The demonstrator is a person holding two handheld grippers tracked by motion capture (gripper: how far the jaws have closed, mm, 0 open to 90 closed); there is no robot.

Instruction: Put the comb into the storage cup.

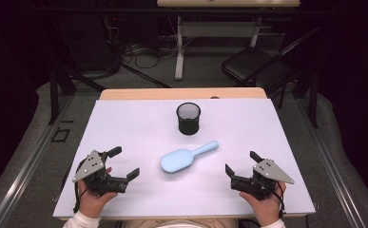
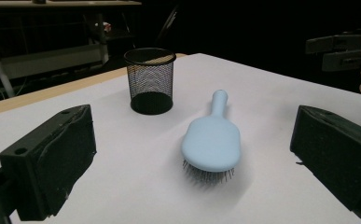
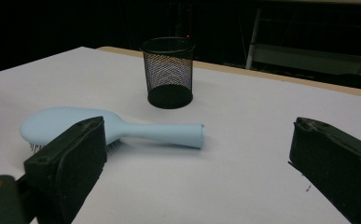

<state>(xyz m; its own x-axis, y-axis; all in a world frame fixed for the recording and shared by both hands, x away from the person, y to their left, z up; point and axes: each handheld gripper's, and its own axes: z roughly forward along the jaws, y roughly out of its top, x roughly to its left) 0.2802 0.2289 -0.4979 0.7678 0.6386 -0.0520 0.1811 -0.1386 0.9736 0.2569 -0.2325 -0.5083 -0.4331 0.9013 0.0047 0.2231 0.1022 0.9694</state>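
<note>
Blue hairbrush [image 3: 117, 127] bristles partly hidden behind rt fingers [image 3: 71, 163].

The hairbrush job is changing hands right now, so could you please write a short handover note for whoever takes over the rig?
Left gripper: jaws open, empty, resting at the near left of the table.
Right gripper: jaws open, empty, at the near right.
Hairbrush: lies bristles down between the grippers, untouched, handle pointing toward the far right.
Mesh cup: upright and empty, just beyond the brush.
Done: nothing yet.
Left: probably pick up the brush and stand it in the cup.
</note>
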